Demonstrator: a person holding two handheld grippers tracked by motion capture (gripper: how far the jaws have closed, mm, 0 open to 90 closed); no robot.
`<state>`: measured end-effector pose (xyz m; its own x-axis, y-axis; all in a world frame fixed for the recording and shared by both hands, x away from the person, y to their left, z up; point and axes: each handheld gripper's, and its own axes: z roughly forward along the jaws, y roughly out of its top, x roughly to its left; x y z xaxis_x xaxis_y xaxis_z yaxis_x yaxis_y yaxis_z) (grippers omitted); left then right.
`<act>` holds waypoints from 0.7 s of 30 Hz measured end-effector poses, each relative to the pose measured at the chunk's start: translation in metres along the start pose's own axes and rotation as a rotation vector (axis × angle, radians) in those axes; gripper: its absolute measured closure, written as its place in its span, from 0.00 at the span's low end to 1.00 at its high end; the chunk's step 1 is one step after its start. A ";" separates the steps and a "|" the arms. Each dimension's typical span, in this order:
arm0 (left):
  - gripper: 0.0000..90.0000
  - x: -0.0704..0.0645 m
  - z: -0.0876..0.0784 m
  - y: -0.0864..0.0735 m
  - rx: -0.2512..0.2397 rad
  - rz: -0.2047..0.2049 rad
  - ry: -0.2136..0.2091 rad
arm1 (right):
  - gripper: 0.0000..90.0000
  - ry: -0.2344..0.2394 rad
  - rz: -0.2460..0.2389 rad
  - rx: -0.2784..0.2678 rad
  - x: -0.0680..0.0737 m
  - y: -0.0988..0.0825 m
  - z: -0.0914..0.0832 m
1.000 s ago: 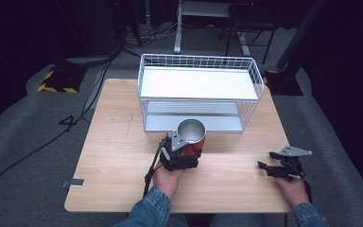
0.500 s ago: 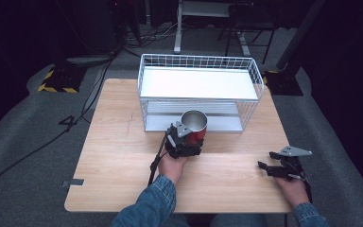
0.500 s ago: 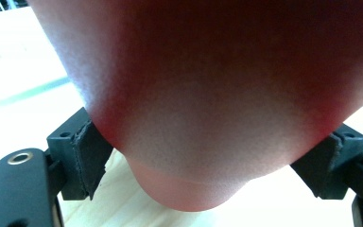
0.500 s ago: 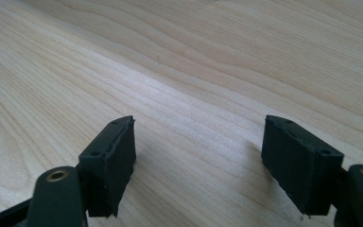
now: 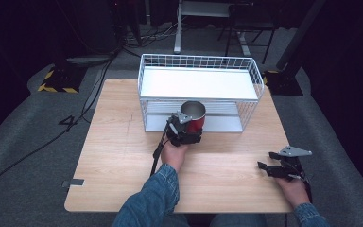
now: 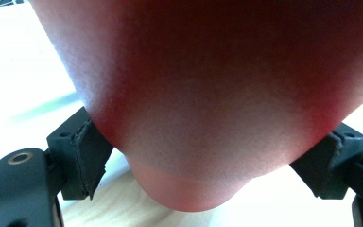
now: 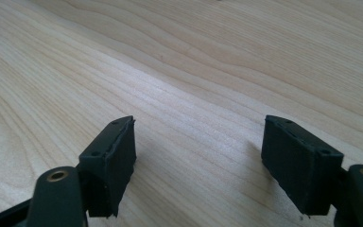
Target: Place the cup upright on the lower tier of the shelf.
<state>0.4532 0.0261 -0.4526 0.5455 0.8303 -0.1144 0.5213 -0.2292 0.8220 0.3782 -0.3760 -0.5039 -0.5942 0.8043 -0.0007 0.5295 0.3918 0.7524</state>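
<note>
Left gripper (image 5: pixel 189 128) clamps red cup (image 5: pixel 194 117), pads pressed on both sides of cup wall (image 6: pixel 217 118). Cup upright, at front of white wire rack (image 5: pixel 198 85), near middle of table (image 5: pixel 118 156). Right gripper (image 5: pixel 276 166) wide apart, nothing between jaws, low over table near front right corner.

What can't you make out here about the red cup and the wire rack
- Red cup, high view: its lower body is covered by the left gripper.
- Red cup, left gripper view: too close, rim cut off by the top edge.
- Wire rack lower shelf, high view: mostly hidden beneath the white upper shelf.
</note>
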 end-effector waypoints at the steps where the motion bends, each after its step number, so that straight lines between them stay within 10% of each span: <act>1: 0.19 0.001 0.001 0.001 0.003 0.003 0.003 | 0.31 0.000 0.000 0.000 0.000 0.000 0.000; 21: 0.19 0.021 0.031 0.013 -0.054 -0.004 0.062 | 0.31 0.011 -0.009 0.000 0.000 0.000 0.000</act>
<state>0.4915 0.0244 -0.4618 0.5010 0.8614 -0.0840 0.4858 -0.1996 0.8509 0.3779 -0.3757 -0.5038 -0.6056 0.7958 -0.0004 0.5241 0.3992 0.7523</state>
